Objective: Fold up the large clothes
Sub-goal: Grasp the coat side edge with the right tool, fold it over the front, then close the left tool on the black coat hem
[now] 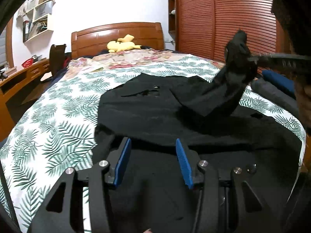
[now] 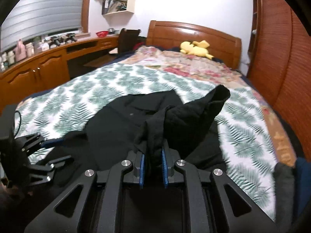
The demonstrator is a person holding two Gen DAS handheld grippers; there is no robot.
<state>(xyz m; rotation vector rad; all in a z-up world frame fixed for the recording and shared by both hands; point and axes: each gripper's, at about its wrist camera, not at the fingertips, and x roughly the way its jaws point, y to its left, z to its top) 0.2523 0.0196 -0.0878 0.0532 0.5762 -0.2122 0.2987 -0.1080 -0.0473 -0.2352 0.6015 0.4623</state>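
A large black garment [image 1: 147, 112] lies spread on the leaf-print bedsheet [image 1: 58, 116]. In the left wrist view my left gripper [image 1: 152, 142] hangs open just above the garment's near edge, nothing pinched between its blue pads. At the right, my right gripper [image 1: 252, 60] is shut on a bunched sleeve or corner [image 1: 231, 77] of the garment, lifted off the bed. In the right wrist view the right gripper [image 2: 153, 153] has that black fabric [image 2: 190, 116] clamped between its pads, the rest draping forward. The left gripper [image 2: 50, 149] shows at the left edge.
A yellow plush toy [image 1: 122, 44] lies by the wooden headboard [image 1: 116, 33]. A slatted wardrobe [image 1: 223, 19] runs along the bed's right side. A wooden desk [image 2: 48, 62] and chair [image 2: 128, 38] stand on the left. Folded dark clothes [image 1: 276, 85] sit at the bed's right edge.
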